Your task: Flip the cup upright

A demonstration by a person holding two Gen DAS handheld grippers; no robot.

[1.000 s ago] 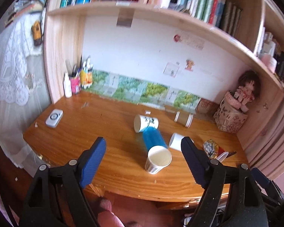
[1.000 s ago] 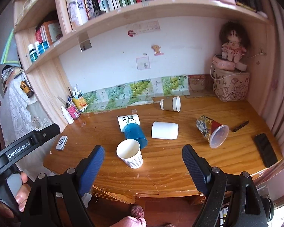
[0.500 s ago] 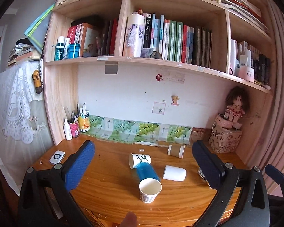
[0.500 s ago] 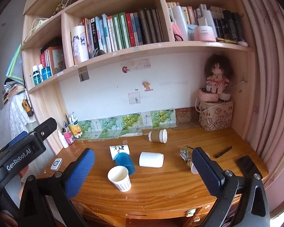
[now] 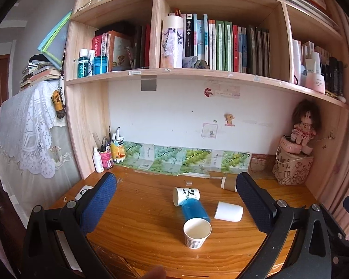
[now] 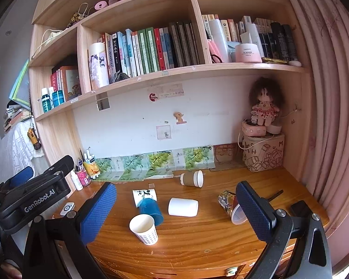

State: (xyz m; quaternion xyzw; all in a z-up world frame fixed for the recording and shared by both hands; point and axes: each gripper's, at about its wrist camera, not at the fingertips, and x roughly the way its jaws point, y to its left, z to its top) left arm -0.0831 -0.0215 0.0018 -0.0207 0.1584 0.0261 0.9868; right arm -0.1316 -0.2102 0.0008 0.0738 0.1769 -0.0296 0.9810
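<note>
On the wooden desk (image 5: 139, 216) a patterned paper cup (image 5: 196, 233) (image 6: 144, 229) stands upright near the front edge. Behind it lie a blue cup (image 5: 195, 210) (image 6: 151, 210), a white cup with ink drawings (image 5: 186, 195) (image 6: 143, 195), a plain white cup (image 5: 228, 211) (image 6: 183, 207), a brown-sleeved cup (image 5: 229, 183) (image 6: 192, 178) and a printed cup with a clear rim (image 6: 231, 207), all on their sides. My left gripper (image 5: 174, 211) and right gripper (image 6: 175, 211) are open, empty and held back in front of the desk.
A doll on a printed basket (image 6: 263, 155) stands at the back right, a pen pot and bottles (image 5: 105, 155) at the back left. A white remote (image 6: 67, 208) lies left, a black phone (image 6: 300, 208) right. Bookshelves (image 5: 197, 72) hang above the desk.
Both grippers have pulled back and tilted up from the desk, so the cups look smaller and the bookshelves have come into view. The cups have not moved.
</note>
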